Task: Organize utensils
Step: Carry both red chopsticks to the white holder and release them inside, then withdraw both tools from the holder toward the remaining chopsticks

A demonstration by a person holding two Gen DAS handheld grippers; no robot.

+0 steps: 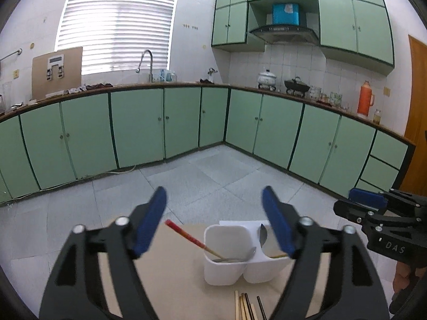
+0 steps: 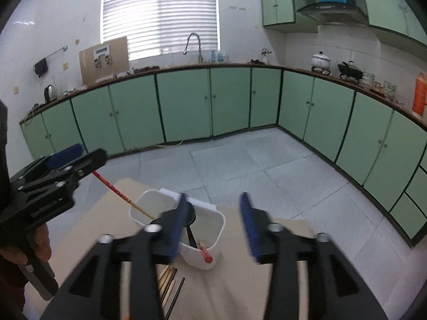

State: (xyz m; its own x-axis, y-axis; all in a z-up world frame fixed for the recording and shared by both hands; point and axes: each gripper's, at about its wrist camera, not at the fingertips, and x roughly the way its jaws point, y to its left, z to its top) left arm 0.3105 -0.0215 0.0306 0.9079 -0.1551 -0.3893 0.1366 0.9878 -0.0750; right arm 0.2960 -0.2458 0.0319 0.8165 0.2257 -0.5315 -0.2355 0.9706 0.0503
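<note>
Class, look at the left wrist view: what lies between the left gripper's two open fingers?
In the left wrist view, the left gripper frames the red-tipped chopstick leaning in the white two-compartment holder, on the tan table. Nothing is gripped.

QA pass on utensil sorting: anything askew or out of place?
One red-tipped chopstick leans steeply out of the white caddy over its rim, not upright. Loose chopsticks lie unsorted on the table beside it. Nothing looks spilled or damaged.
</note>
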